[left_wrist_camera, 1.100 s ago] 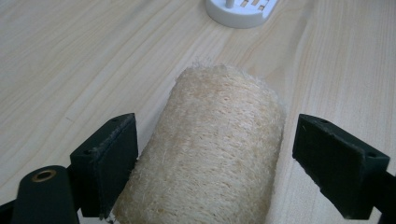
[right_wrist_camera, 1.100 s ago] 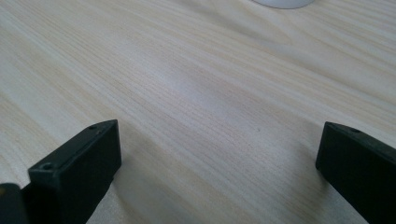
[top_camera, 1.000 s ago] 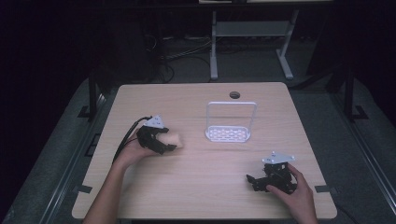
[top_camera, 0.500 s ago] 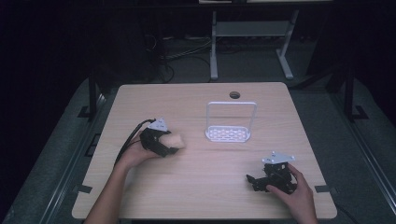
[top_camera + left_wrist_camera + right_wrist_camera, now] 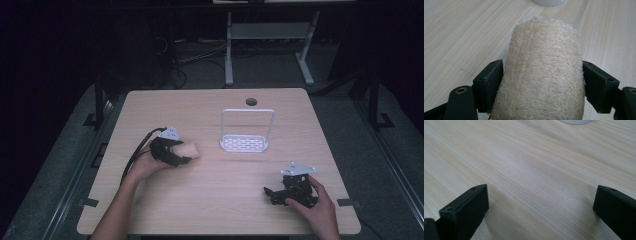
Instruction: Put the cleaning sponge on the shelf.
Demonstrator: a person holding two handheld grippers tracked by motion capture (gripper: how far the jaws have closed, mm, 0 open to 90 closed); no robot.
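Your left gripper (image 5: 541, 82) has just been closing on the loofah (image 5: 544, 72), which lies on the table (image 5: 210, 200) left of the white rack (image 5: 246, 142); both pads seem to touch its sides, though how firmly is hard to tell. Your right gripper (image 5: 541, 207) rests wide open near the table's front right, nothing between its 2 jaws.

Left tongs (image 5: 182, 152) tighter on loofah (image 5: 187, 149) (hands unmoved)

A pale, fibrous loofah roll (image 5: 544, 72) lies on its side (coarse weave) on the wooden table (image 5: 210, 195).
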